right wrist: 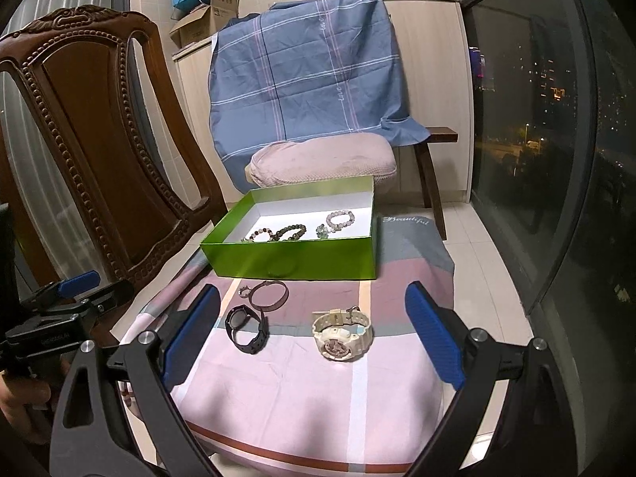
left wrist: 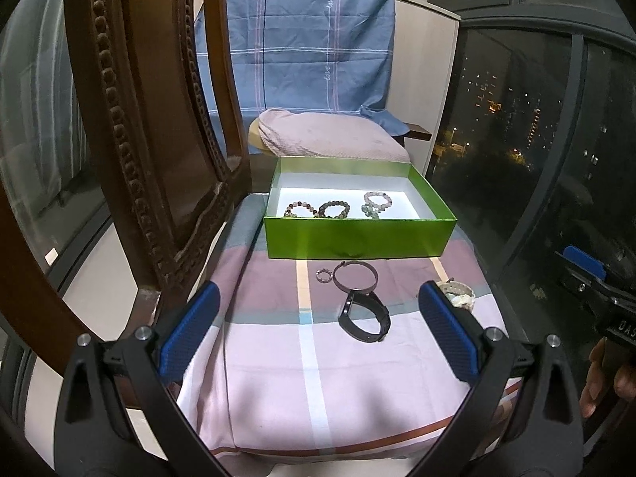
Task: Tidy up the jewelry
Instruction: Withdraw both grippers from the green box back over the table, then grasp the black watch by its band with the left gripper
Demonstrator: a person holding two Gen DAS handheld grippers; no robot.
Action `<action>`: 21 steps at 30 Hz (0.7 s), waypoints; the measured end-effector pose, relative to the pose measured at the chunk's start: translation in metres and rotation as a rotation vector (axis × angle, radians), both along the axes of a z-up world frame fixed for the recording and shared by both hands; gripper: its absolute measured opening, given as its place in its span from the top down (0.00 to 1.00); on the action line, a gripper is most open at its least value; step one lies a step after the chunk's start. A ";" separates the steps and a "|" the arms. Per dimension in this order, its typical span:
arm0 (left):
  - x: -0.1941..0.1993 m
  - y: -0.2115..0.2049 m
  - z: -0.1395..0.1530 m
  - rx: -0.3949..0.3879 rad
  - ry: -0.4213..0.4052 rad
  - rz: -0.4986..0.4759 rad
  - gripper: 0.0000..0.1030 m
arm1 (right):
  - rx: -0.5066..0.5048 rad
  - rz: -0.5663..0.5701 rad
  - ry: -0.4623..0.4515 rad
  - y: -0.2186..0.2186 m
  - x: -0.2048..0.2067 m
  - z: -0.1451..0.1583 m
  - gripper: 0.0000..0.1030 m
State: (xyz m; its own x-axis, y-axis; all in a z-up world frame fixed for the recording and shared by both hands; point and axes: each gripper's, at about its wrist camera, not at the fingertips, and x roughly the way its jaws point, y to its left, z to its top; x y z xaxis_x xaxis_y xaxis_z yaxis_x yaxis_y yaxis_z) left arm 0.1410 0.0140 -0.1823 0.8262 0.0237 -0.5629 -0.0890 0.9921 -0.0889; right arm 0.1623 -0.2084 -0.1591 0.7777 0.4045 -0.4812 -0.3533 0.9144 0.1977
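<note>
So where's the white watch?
In the right wrist view, the white watch lies on the checked cloth, right of the black watch and in front of the green box.

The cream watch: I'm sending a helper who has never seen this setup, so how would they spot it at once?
Find the green box on the pink checked cloth. Four pieces lie loose on the cloth in front of it. The cream watch is the one furthest right, pale and chunky with a pinkish dial, unlike the black watch, thin bangle and small ring to its left.

Carved wooden chair (right wrist: 99, 139) on the left, dark window (right wrist: 528, 127) showing city lights, probably night, blue plaid sheet (right wrist: 310, 71) draped behind.
</note>
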 end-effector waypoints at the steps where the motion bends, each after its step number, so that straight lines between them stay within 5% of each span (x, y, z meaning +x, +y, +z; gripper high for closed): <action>1: 0.001 -0.001 0.000 0.000 0.001 -0.003 0.04 | 0.001 -0.001 -0.001 0.000 0.000 0.000 0.11; 14: 0.011 -0.006 -0.012 0.006 0.032 -0.021 0.04 | 0.003 0.004 0.009 0.001 0.001 -0.001 0.11; 21: 0.048 -0.010 -0.044 -0.032 0.140 -0.028 0.10 | 0.001 0.009 0.022 0.002 0.005 -0.002 0.11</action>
State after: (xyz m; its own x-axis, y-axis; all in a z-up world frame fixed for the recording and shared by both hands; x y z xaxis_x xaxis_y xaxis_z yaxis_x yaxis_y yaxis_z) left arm 0.1887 0.0038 -0.2262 0.7395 -0.0186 -0.6729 -0.0747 0.9912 -0.1094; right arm 0.1669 -0.2062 -0.1608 0.7630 0.4124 -0.4977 -0.3573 0.9108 0.2069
